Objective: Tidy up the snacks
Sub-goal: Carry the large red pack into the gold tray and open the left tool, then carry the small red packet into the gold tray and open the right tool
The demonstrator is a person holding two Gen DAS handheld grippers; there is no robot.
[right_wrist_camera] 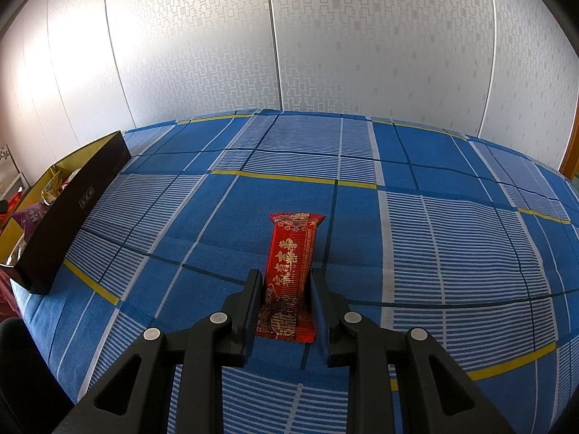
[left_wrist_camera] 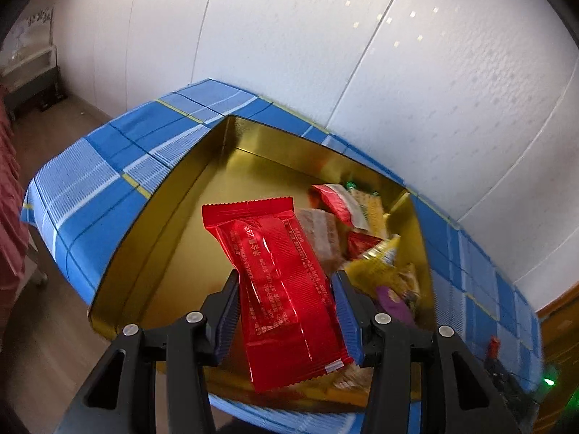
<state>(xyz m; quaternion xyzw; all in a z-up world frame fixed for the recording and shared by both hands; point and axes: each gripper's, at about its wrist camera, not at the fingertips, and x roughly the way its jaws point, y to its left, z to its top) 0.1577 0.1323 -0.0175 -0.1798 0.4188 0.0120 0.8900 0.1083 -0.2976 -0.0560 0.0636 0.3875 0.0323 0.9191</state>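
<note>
Left tool (left_wrist_camera: 286, 291) angled down over gold tin (left_wrist_camera: 152, 224), clamped on one red glossy packet (left_wrist_camera: 278, 289); long axis along the fingers, far end pointing up-left, hanging above the tin floor. Pile of mixed snack wrappers (left_wrist_camera: 362, 238) in tin's right part, count unclear. Right tool (right_wrist_camera: 286, 285) angled down, pinching one narrow red bar (right_wrist_camera: 289, 271) near its close end; long axis straight away from camera, resting on blue plaid desk (right_wrist_camera: 434, 235). Tin's black outer wall (right_wrist_camera: 72, 213) far left, well apart from the bar.
</note>
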